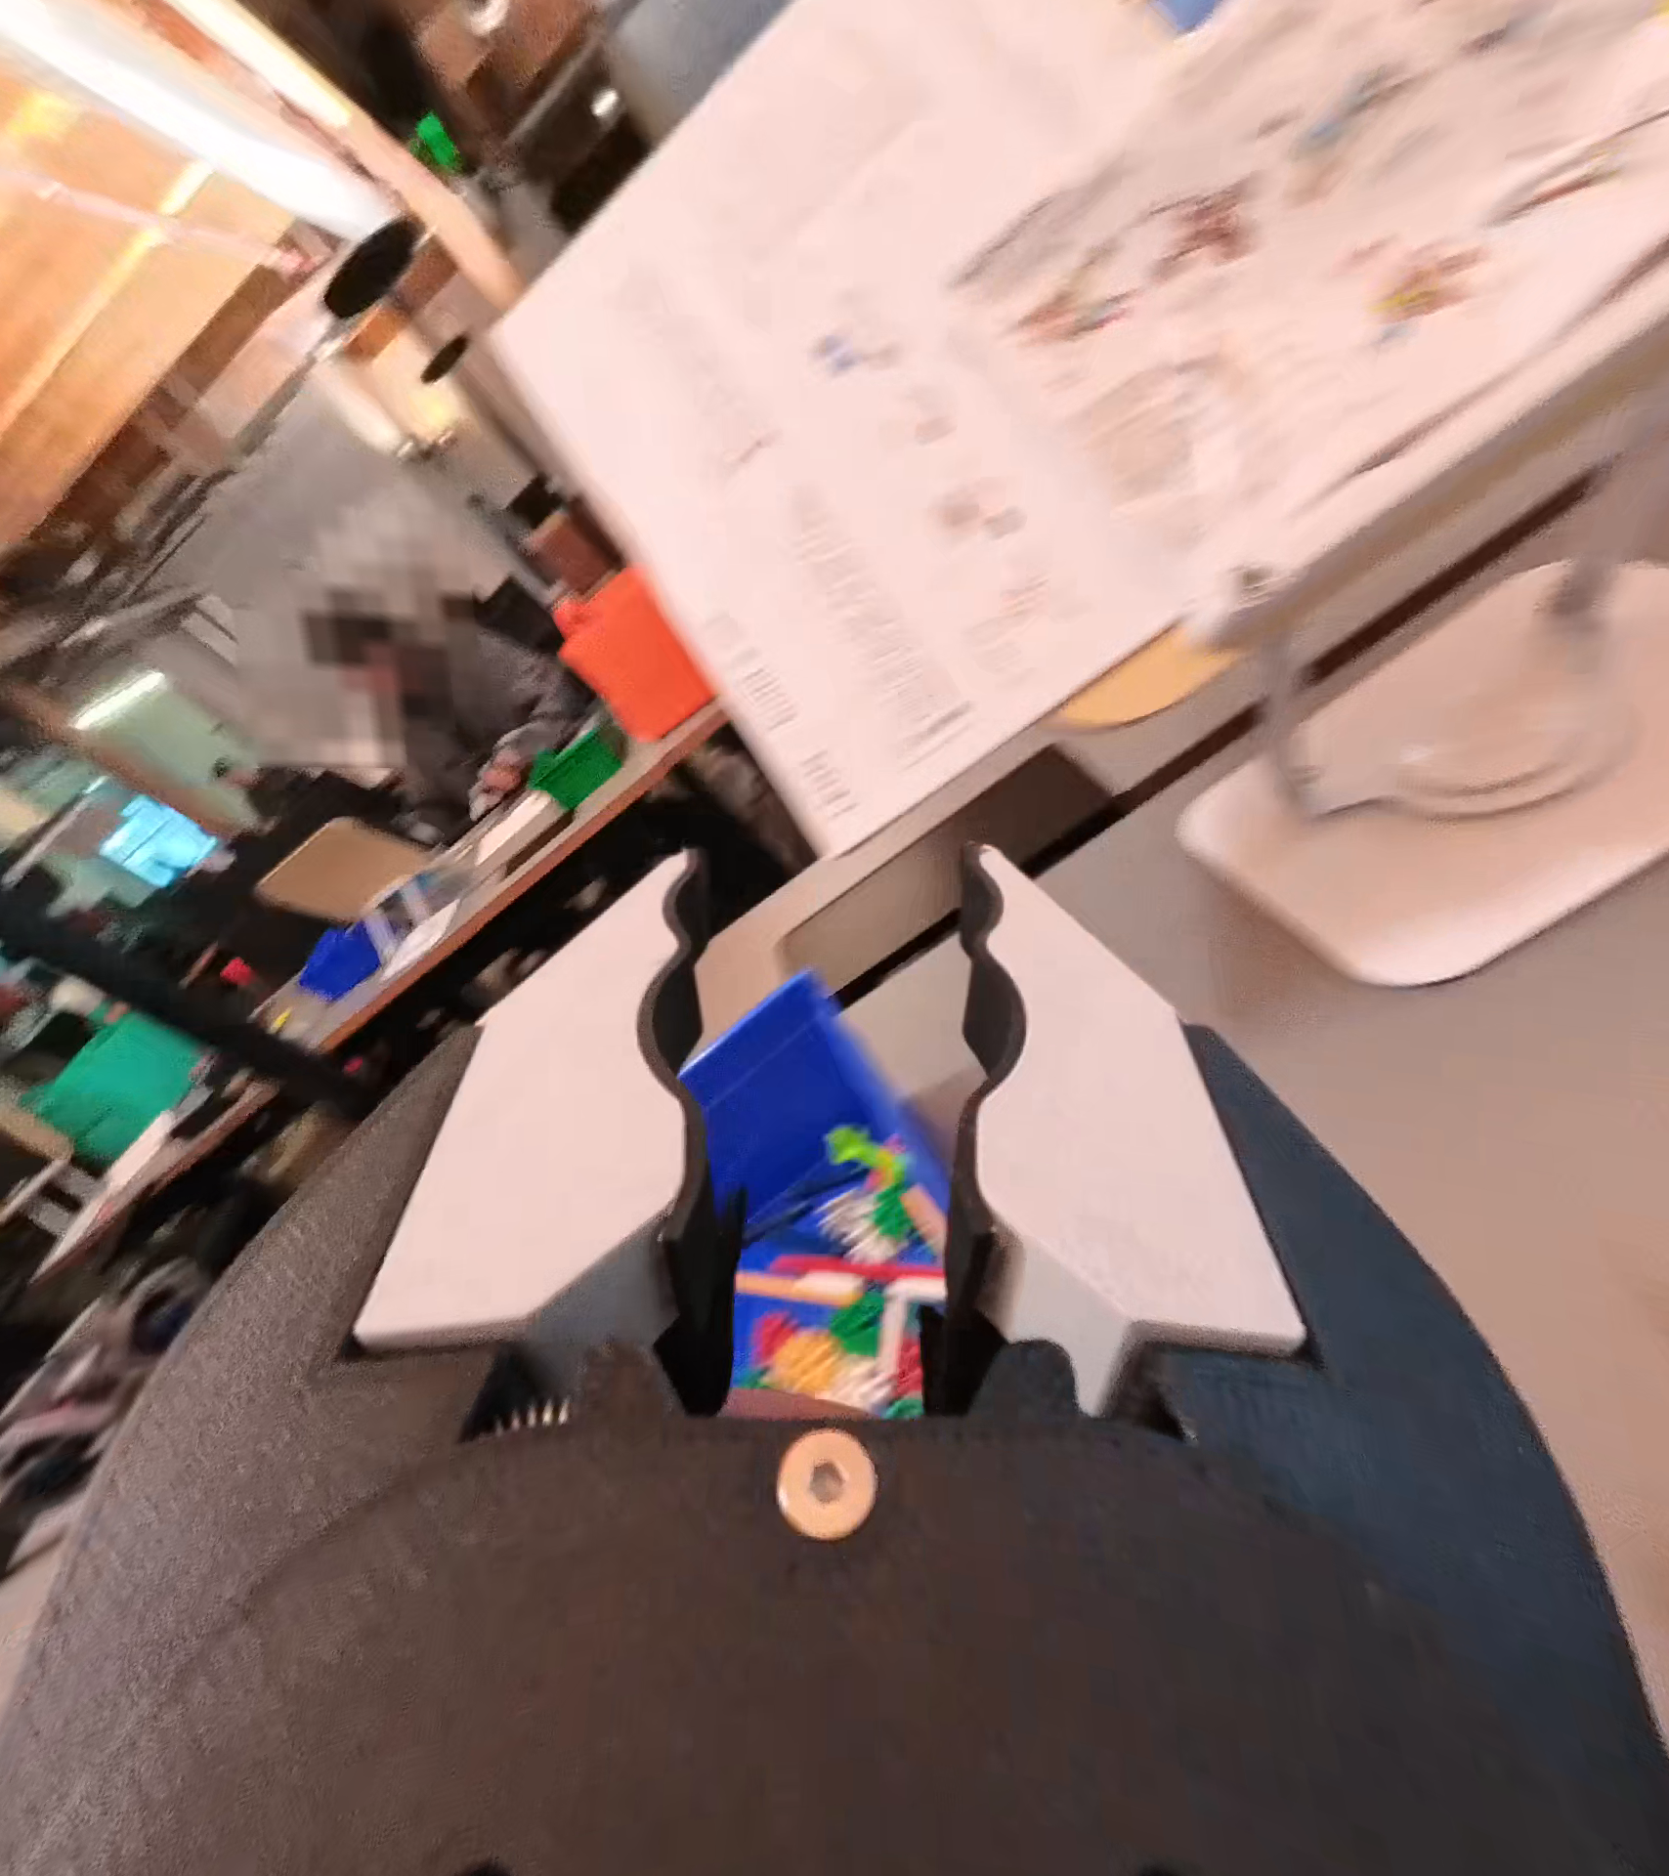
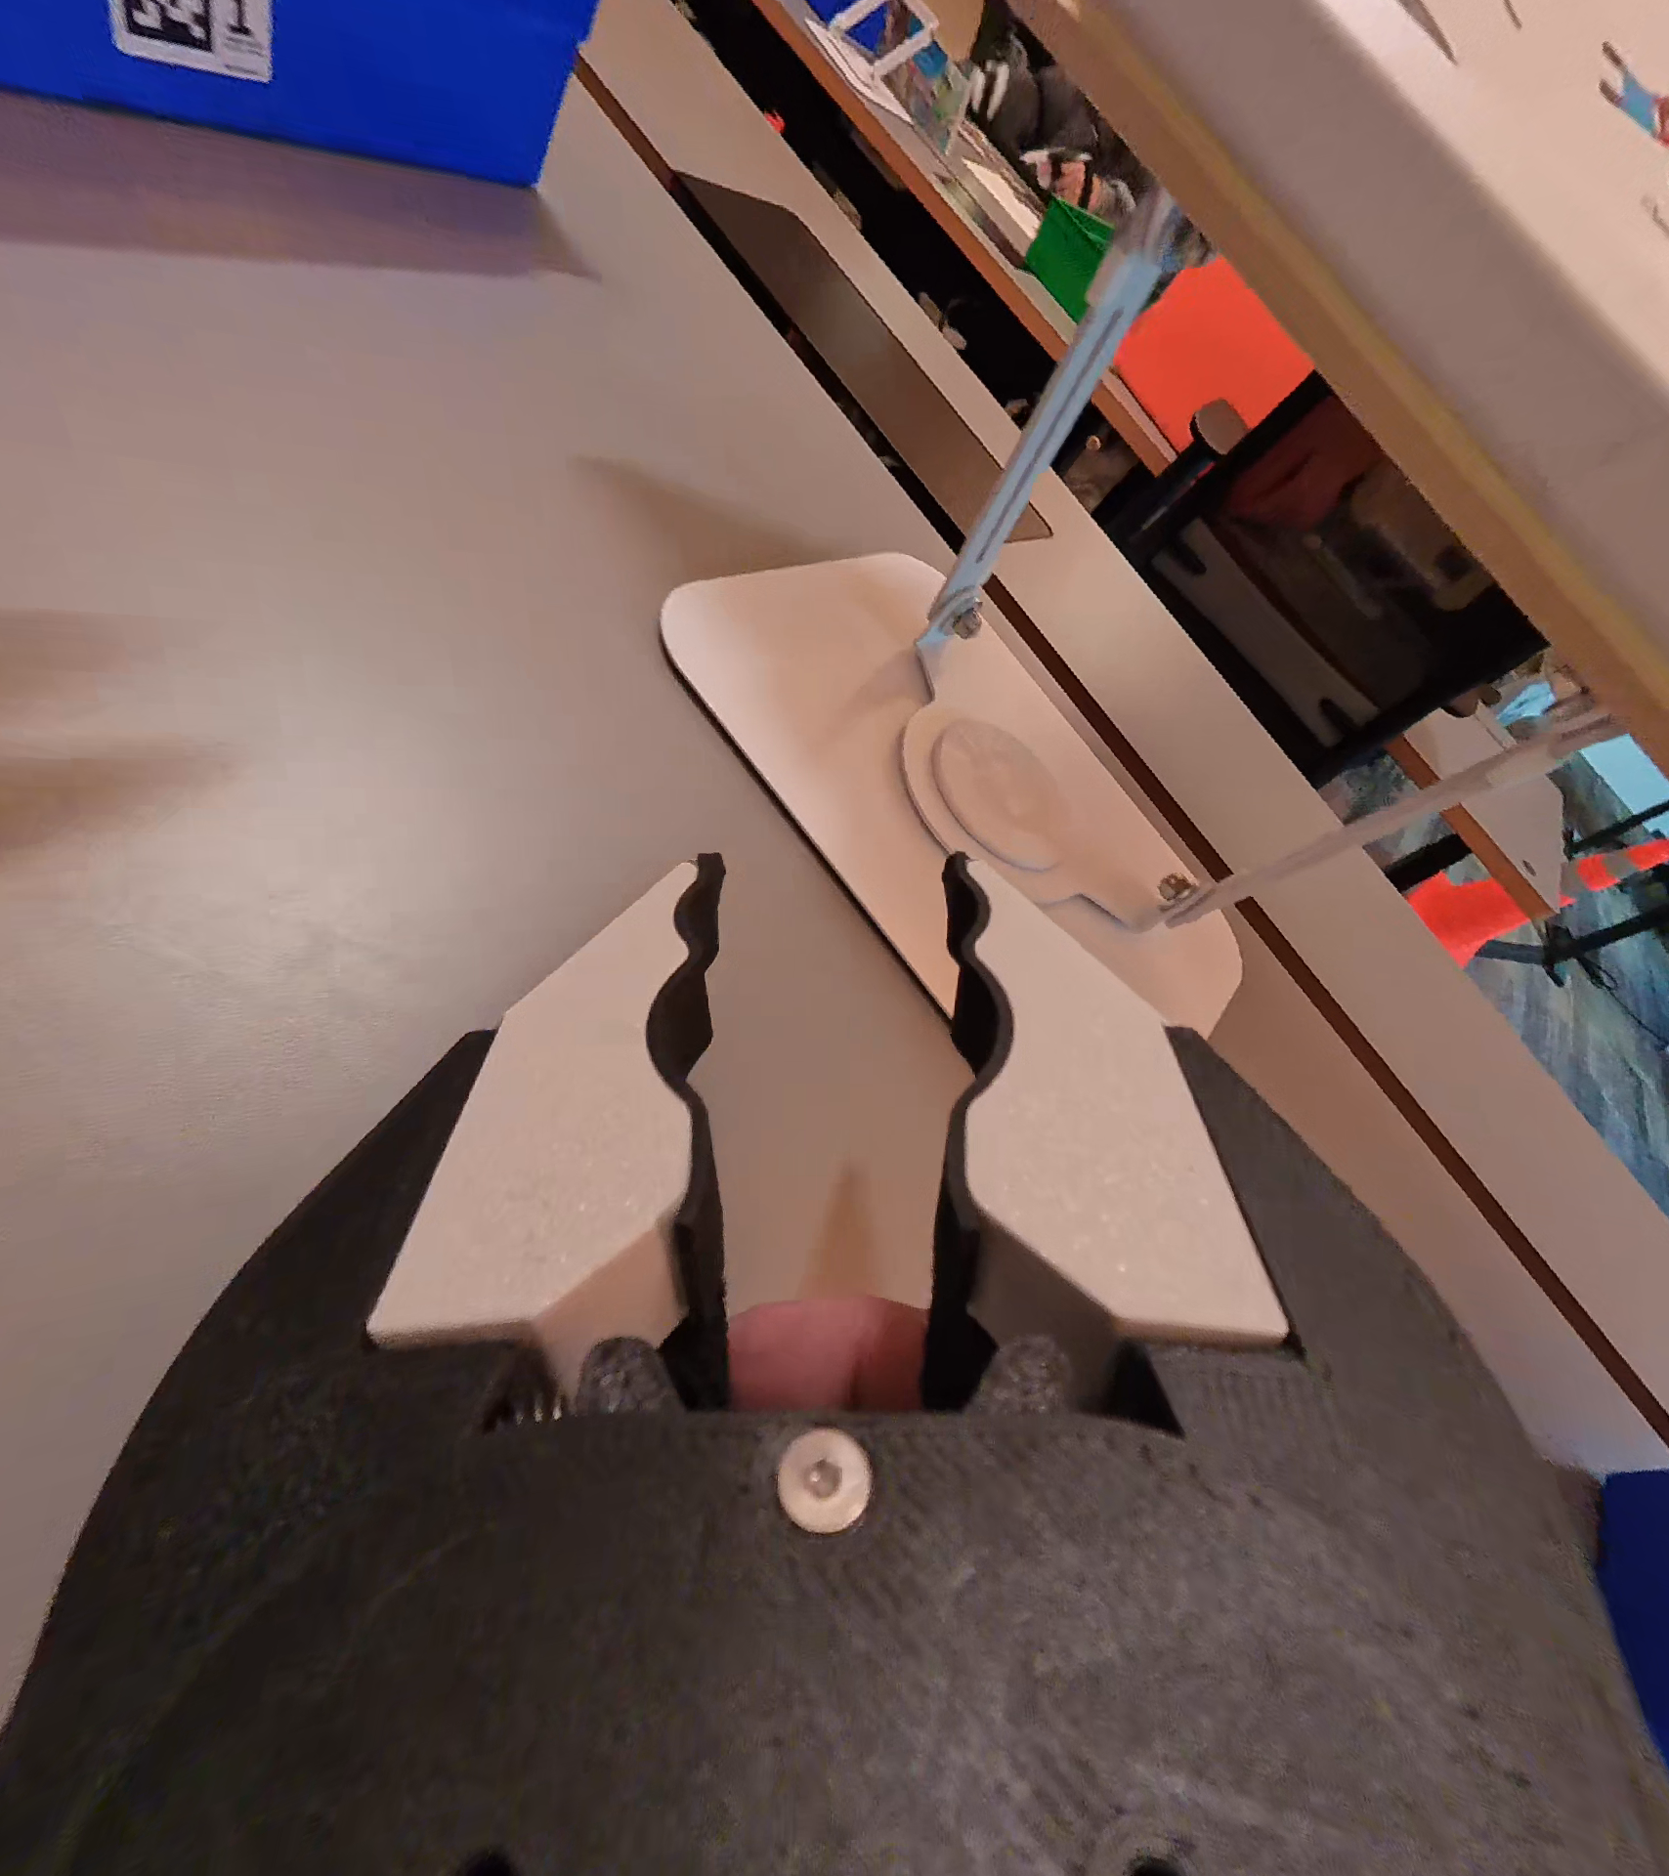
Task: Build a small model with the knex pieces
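At frame centre, left gripper (image 1: 825, 893), jaws apart, empty, hangs above open blue plastic bin (image 1: 790, 1107) of mixed coloured building pieces (image 1: 841, 1310). Right gripper (image 2: 830, 893), jaws apart, empty, over pale tabletop (image 2: 303, 609), near white flat stand base (image 2: 810, 670). Tilted printed sheet (image 1: 962, 406) upper right.

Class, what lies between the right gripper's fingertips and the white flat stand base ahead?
Only bare beige tabletop separates right gripper from white stand base, in the right wrist view.

The left hand-held gripper (image 1: 825, 863) had a rough, matt black plastic body with smooth pale fingers (image 1: 546, 1147). The bench (image 2: 303, 609) looked smooth and faintly glossy. The stand's arm (image 2: 1044, 437) was bare metal, and the blue bin (image 1: 790, 1096) was glossy plastic.
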A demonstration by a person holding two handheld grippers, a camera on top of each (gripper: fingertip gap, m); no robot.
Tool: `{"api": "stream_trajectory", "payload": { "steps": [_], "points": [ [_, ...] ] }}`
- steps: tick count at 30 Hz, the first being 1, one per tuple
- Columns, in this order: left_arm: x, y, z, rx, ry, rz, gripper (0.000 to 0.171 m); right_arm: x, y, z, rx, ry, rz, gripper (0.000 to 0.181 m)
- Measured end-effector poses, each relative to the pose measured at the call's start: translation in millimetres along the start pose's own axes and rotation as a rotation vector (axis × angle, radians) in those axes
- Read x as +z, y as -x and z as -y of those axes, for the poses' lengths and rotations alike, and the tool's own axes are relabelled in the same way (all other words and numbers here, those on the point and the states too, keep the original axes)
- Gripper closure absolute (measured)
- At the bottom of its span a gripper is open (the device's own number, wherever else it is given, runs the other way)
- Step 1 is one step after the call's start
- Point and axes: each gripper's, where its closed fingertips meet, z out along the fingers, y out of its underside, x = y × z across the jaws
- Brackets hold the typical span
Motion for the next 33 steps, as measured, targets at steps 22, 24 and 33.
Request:
{"api": "stream_trajectory", "payload": {
  "steps": [22, 24, 33],
  "points": [
    [10, 103, -312, -0.451, 0.801, -0.204, 0.127, -9, 29, 4, 0.063, -0.027, 0.153, 0.139],
    [11, 99, -316, -0.455, 0.811, -0.214, 0.130, -10, 28, 4, 0.071, -0.031, 0.159, 0.139],
    [20, 72, -300, -0.474, 0.742, -0.296, 0.158, -10, 34, 3, 0.082, -0.032, 0.193, 0.140]
  ]
}}
